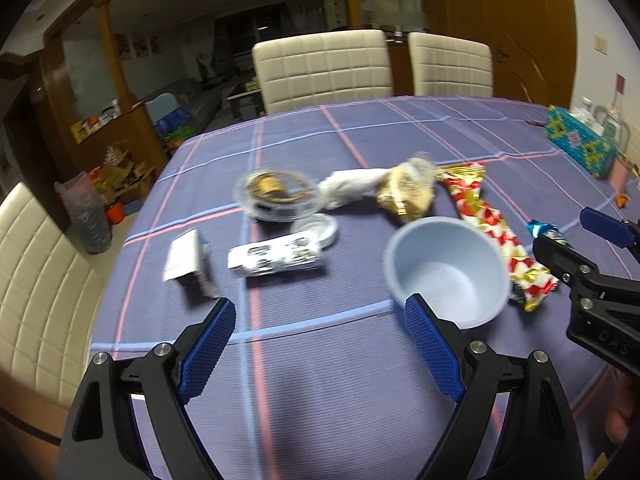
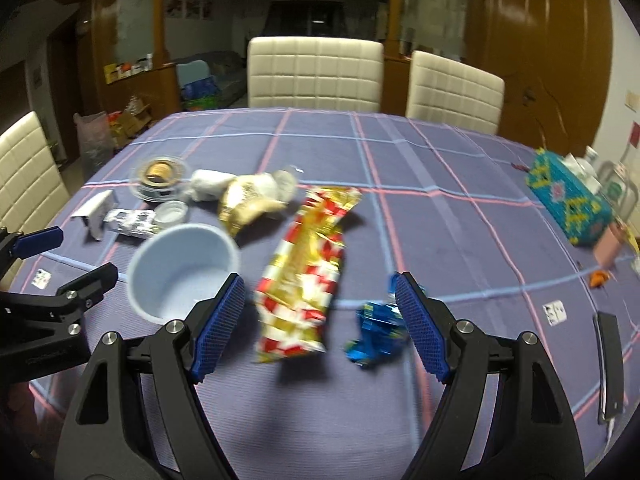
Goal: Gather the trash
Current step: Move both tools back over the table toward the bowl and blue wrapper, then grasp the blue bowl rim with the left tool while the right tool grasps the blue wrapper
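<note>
A: Status of tongs?

B: Left gripper wide, nothing betw. the pads, over bare cloth. Right gripper also spread wide, empty. Both above the table, neither touching any trash.

A: Where's the trash rel. to them?

B: Red-gold wrapper lies lengthwise in the gap of the right tongs, just ahead of the tips. Blue foil wrapper sits just inside the right-hand pad. Pale blue bowl is ahead of the left tongs, against its right-hand pad as seen (prob. the collecting vessel, my judgement). Beyond the bowl: gold crumpled wrapper, white crumpled paper, clear lidded dish, black-white printed packet, small folded white carton.

A: Risks?

B: 1) Two wrappers within one span: right tongs could pinch both or nudge the blue foil away. 2) Foil is thin, slippery; pads may slide off flat film on cloth. 3) Left pad next to bowl rim, so a sideways move could tip or shove it. 4) Both tongs work close together; clash poss.

A: Any legible writing?

B: Only "DAS" embossed on the right tongs' body, left-wrist view. Packet print too blurred.
</note>
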### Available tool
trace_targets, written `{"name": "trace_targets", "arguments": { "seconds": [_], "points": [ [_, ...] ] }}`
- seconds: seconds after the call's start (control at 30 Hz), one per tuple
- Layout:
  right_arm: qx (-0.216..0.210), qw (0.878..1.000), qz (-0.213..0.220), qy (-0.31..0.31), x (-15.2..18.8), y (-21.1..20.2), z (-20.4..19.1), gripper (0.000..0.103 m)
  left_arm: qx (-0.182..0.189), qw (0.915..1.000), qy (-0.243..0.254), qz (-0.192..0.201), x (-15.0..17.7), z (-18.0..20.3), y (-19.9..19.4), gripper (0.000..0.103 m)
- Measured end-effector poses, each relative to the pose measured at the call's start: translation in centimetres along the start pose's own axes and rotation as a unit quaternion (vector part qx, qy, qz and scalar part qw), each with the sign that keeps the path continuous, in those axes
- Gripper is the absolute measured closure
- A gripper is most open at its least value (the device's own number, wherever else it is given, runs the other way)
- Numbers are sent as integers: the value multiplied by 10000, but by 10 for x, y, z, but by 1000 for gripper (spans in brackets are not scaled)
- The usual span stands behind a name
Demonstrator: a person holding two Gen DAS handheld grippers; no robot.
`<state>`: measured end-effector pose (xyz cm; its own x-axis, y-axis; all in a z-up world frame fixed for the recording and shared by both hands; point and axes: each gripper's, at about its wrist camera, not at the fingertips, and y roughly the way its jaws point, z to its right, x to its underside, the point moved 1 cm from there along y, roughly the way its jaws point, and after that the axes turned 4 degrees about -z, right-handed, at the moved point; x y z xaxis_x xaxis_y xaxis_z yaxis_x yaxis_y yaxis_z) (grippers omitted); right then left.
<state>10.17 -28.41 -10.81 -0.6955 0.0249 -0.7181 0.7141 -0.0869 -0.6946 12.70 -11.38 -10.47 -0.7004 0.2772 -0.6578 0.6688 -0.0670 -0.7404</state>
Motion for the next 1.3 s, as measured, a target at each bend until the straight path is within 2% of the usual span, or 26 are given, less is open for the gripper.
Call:
{"name": "trace_targets", "arguments": {
  "seconds": [0.27,0.4,0.63,0.83,0.93,1.0,1.03,1.1,1.13,1.23,1.3],
  "points": [
    [289,9985,-151,435,9,11,47,26,47,9996,284,10,-12,34,10,19],
    [161,9971,-386,637,14,27,59,26,137,9994,296,-83,-13,44,19,19],
    [61,9978,-397,518,15,36,52,24,298,9984,472,-15,-13,60,20,19],
    [-110,9967,-675,443,15,47,43,25,318,9979,533,-168,-11,66,28,19],
    [-270,9951,-832,471,17,52,43,42,467,9975,398,-352,-9,61,35,19],
    [-370,9935,-948,505,18,55,43,66,512,9975,306,-368,-7,57,38,19],
    [-389,9936,-925,529,18,55,43,66,552,9975,270,-352,-6,55,38,20],
    [-414,9939,-847,579,18,52,44,71,621,9973,225,-334,-4,52,36,48],
    [-383,9943,-806,585,18,51,43,71,689,9969,190,-336,-5,49,35,58],
    [-263,9959,-684,528,17,47,40,71,730,9971,111,-187,-7,43,27,73],
    [-201,9970,-587,461,15,43,35,71,729,9972,111,-106,-9,42,23,77]
  ]
}}
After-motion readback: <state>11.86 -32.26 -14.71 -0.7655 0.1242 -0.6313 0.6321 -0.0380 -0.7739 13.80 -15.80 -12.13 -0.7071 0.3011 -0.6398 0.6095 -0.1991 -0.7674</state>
